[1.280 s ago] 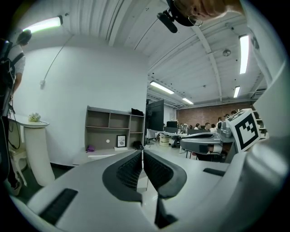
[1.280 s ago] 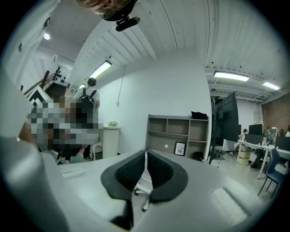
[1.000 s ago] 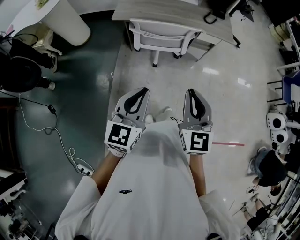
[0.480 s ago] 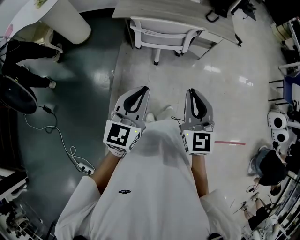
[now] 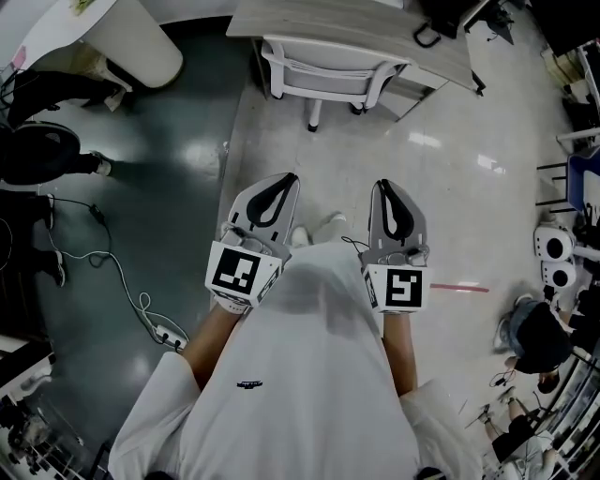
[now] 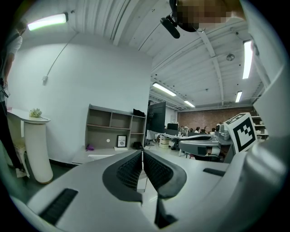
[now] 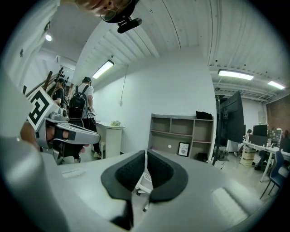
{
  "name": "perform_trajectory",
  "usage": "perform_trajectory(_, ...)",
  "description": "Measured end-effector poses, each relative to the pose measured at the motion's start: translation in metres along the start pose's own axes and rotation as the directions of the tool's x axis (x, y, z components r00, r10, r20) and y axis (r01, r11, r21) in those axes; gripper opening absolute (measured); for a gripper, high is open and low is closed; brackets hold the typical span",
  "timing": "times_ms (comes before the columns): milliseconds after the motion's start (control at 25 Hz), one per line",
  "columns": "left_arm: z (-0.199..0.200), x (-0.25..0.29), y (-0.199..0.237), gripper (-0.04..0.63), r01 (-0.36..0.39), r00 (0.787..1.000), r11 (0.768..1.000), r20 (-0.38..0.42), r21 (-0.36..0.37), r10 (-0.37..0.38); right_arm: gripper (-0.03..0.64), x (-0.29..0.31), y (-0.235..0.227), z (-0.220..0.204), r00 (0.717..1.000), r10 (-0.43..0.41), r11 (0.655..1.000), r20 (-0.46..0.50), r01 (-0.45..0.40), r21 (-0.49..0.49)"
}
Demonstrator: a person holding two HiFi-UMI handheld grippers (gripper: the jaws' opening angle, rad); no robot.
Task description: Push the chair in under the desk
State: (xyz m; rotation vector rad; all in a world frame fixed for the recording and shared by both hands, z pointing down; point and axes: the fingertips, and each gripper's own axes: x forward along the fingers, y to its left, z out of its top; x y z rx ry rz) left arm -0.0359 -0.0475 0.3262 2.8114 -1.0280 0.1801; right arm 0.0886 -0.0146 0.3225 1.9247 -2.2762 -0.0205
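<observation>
Sitting at the front edge of the surface is the white chair. The left hand-held gripper and right hand-held gripper are squeezed together, holding nothing.

Bright ceiling strip lights, glare on the floor, fisheye-warped edges.

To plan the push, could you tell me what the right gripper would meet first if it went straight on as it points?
Most likely the white chair, seen just past the closed jaws of the right gripper; only floor seems to lie between.
</observation>
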Motion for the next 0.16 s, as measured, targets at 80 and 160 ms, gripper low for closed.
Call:
perform_trajectory(80,0.0003,-0.0003,0.0018,0.011,-0.005,1.0,1.0,-0.001,-0.003,0.005,0.015,0.0018,0.0015,0.0019,1.0,0.008,1.0,0.001,-0.008,0.001)
perform_trajectory(160,0.0004,-0.0011,0.0036,0.008,-0.01,1.0,1.0,-0.002,-0.006,0.01,0.015,0.0029,0.0031,0.0033,1.0,0.015,1.0,0.0,-0.015,0.003)
